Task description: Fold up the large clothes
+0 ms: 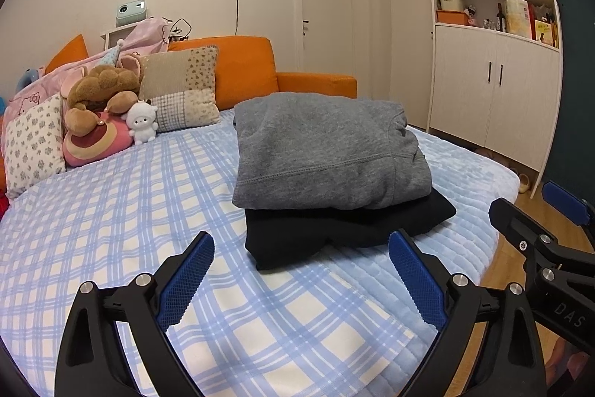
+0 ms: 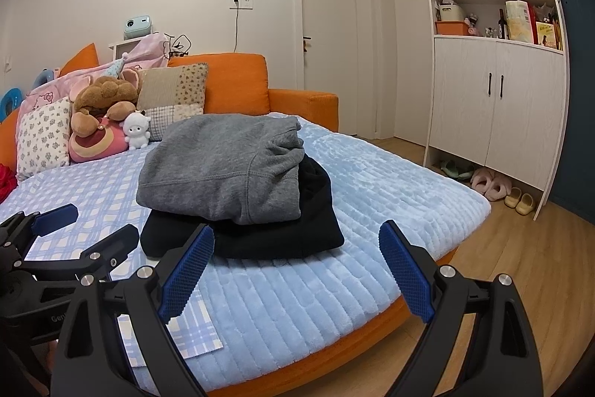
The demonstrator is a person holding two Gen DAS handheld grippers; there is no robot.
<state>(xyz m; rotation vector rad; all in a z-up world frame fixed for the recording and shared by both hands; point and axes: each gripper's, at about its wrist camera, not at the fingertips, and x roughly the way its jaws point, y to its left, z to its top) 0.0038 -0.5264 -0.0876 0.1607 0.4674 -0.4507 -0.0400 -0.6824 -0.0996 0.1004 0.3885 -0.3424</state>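
A folded grey sweatshirt [image 1: 323,151] lies on top of a folded black garment [image 1: 334,233] on the blue plaid bed cover [image 1: 111,211]. The stack also shows in the right wrist view: grey sweatshirt [image 2: 223,166], black garment [image 2: 282,237]. My left gripper [image 1: 301,270] is open and empty, hovering just in front of the stack. My right gripper [image 2: 295,263] is open and empty, in front of the stack and near the bed's edge. The right gripper [image 1: 539,226] appears at the right of the left wrist view. The left gripper [image 2: 89,229] appears at the left of the right wrist view.
Pillows [image 1: 178,88] and plush toys [image 1: 100,103] line the orange sofa back [image 1: 241,66] at the far side. A white cabinet [image 2: 494,80] stands to the right, with slippers [image 2: 491,185] on the wood floor [image 2: 520,266]. The bed edge [image 2: 372,330] is just below the right gripper.
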